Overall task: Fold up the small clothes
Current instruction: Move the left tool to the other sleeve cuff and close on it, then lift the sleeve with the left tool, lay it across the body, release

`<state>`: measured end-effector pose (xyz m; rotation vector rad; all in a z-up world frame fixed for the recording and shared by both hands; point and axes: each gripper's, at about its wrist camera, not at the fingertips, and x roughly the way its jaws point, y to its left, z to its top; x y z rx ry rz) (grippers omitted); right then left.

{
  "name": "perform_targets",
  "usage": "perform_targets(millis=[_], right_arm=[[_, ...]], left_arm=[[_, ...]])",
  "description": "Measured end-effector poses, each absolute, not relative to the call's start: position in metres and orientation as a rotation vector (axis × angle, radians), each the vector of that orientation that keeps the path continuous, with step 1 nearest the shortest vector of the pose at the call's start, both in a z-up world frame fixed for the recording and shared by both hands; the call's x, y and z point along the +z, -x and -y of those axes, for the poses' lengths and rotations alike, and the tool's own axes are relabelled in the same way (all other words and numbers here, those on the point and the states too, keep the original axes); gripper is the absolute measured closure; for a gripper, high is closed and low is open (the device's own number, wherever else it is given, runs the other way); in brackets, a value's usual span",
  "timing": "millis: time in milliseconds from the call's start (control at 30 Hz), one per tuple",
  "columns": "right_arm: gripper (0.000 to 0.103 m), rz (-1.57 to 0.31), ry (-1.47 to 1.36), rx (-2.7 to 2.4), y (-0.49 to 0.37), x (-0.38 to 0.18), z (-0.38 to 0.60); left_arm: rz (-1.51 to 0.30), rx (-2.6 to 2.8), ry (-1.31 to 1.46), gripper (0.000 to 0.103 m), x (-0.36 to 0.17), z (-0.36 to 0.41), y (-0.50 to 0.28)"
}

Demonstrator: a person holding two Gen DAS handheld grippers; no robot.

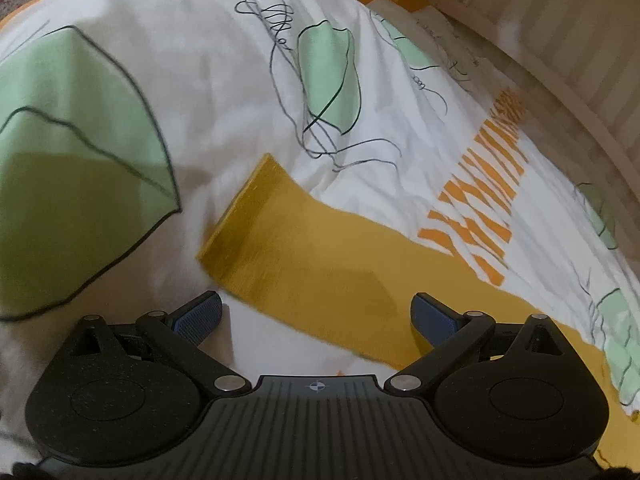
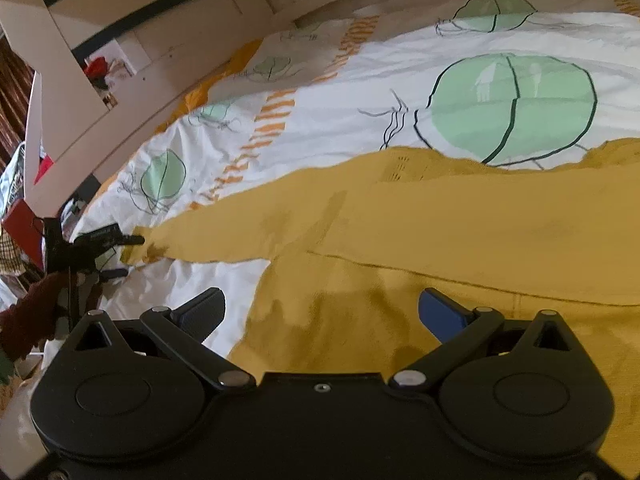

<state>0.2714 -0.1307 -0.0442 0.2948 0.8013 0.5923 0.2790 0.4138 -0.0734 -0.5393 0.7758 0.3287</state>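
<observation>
Sweater (image 2: 460, 220) flat on bed (image 2: 340, 92); both grippers (image 1: 316, 316) (image 2: 322, 312) spread, empty. Best pinched at sleeve (image 1: 280, 232) cuff, folded inward.

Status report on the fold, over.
Left gripper open, over the sleeve. Right gripper open, over the yellow garment. Garment spread flat on the bedspread, unfolded. Nothing in the way.

A home bedroom: patterned bedspread (image 2: 340, 92), pale wooden furniture (image 2: 132, 36).
</observation>
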Motion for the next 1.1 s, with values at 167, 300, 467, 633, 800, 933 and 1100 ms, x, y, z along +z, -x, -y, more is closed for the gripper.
perform_targets(millis=[167,300,467,633,800,933,1100], right_arm=[[0.0,-0.832,-0.284,0.59,-0.271,-0.052,0.124],[0.0,-0.851,-0.278,0.585,-0.27,-0.057,0.124],[0.0,-0.857,-0.289,0.567,-0.269,-0.059,0.13],[0.0,-0.846,-0.299,0.549,-0.269,-0.055,0.145],[0.0,-0.83,-0.306,0.506,-0.266,-0.05,0.173],[0.0,-0.823,-0.286,0.467,-0.262,-0.047,0.198],[0.0,-0.813,-0.266,0.415,-0.255,-0.045,0.231]], left_arm=[[-0.769,0.3,0.506,0.002,-0.078,-0.413,-0.295],[-0.762,0.346,0.507,0.069,-0.08,-0.415,-0.301],[-0.739,0.364,0.459,0.097,-0.073,-0.411,-0.298],[-0.703,0.312,0.438,0.098,-0.047,-0.392,-0.294],[-0.641,0.194,0.418,0.098,0.0,-0.355,-0.295],[-0.598,0.08,0.394,0.098,0.039,-0.31,-0.299],[-0.566,-0.075,0.366,0.098,0.072,-0.242,-0.31]])
